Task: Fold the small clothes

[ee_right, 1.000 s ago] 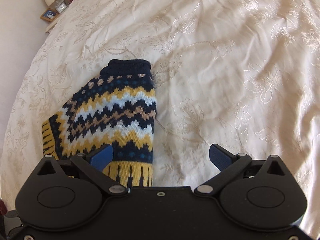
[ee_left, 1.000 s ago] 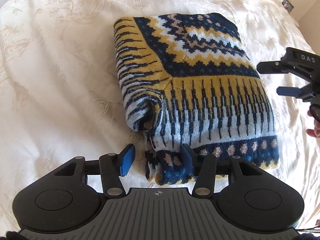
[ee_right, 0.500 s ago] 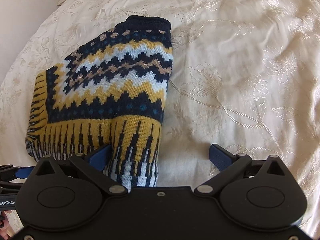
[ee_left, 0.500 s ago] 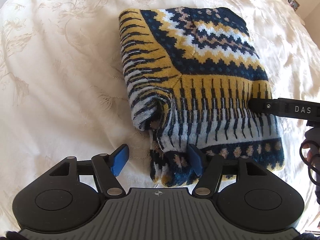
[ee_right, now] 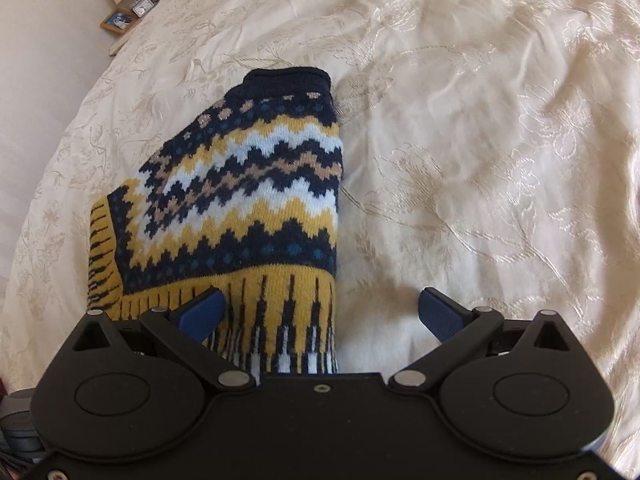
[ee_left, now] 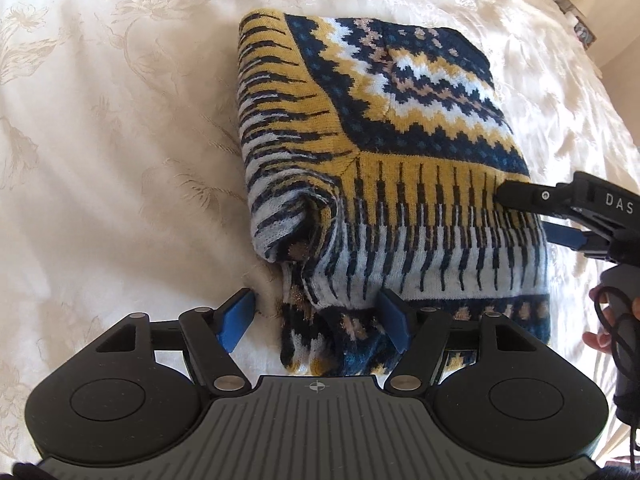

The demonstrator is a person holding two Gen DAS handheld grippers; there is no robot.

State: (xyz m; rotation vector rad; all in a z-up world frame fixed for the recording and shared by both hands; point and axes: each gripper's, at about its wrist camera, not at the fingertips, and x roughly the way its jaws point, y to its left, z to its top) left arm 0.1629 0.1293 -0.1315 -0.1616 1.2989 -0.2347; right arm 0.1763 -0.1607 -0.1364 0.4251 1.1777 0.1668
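Observation:
A small knitted sweater [ee_left: 384, 168], patterned in navy, yellow, white and tan, lies folded into a block on a cream bedspread [ee_left: 112, 128]. My left gripper [ee_left: 316, 320] is open at the sweater's near left corner, with the bunched hem between its blue pads. In the right wrist view the same sweater [ee_right: 240, 200] stretches away to its navy collar. My right gripper [ee_right: 320, 312] is open over the sweater's right edge, one pad above the yellow band and the other above bare bedspread. That right gripper [ee_left: 560, 216] also shows in the left wrist view, reaching in over the sweater's right side.
The embroidered bedspread [ee_right: 480, 140] spreads wide on all sides of the sweater. A bedside shelf [ee_right: 128, 4] with a lamp, a small clock and a picture frame stands far back left. A person's fingers [ee_left: 600, 336] and a dark cable [ee_left: 616, 320] show at the right edge.
Both grippers stayed open. The left gripper crept closer to the sweater's near corner. The right gripper swung over the sweater's right edge, then eased back slightly.

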